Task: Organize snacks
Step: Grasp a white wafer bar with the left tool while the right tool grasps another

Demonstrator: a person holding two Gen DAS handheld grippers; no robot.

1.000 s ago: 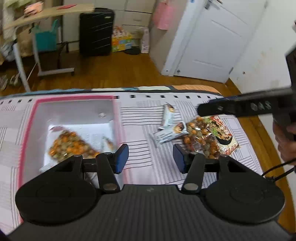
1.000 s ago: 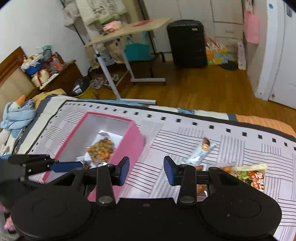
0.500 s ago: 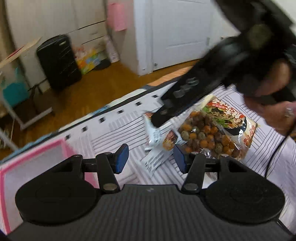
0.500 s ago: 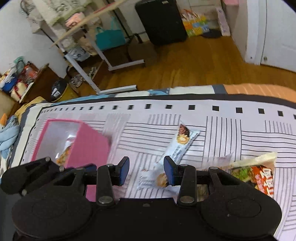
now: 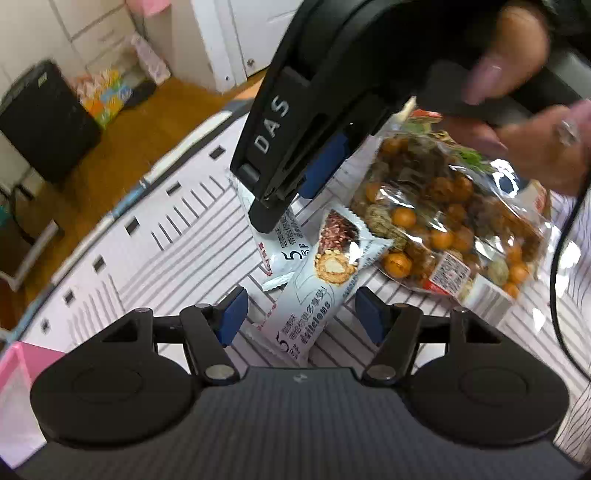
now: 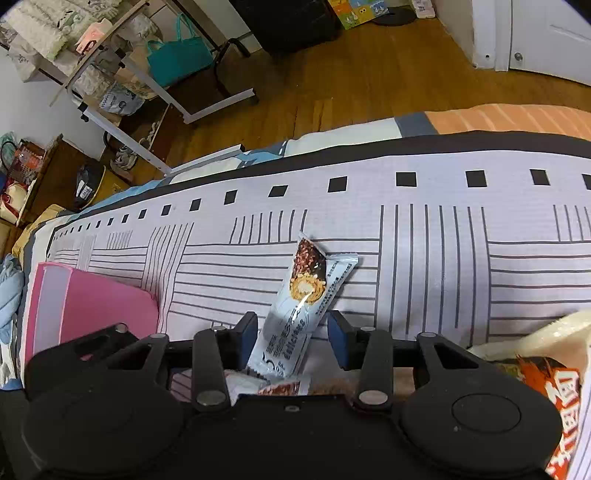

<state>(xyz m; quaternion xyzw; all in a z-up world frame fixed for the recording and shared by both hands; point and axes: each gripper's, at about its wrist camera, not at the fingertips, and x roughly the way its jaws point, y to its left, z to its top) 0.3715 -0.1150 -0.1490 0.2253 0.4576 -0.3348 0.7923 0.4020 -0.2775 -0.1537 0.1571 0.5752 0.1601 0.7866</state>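
Observation:
Two white snack bars lie on the striped bed cover. In the left wrist view the near bar lies between the open fingers of my left gripper. The far bar lies partly under it and under my right gripper. In the right wrist view my right gripper is open, with the far bar between its fingers; the near bar peeks out below. A clear bag of mixed nuts lies to the right; its edge shows in the right wrist view. A pink box stands left.
The bed's edge runs along the far side, with wooden floor beyond. A black suitcase, a rolling desk and a white door stand in the room. A corner of the pink box shows at lower left in the left wrist view.
Both grippers have moved right from the pink box and come down over the two snack bars. Each now has a bar between its open fingers.

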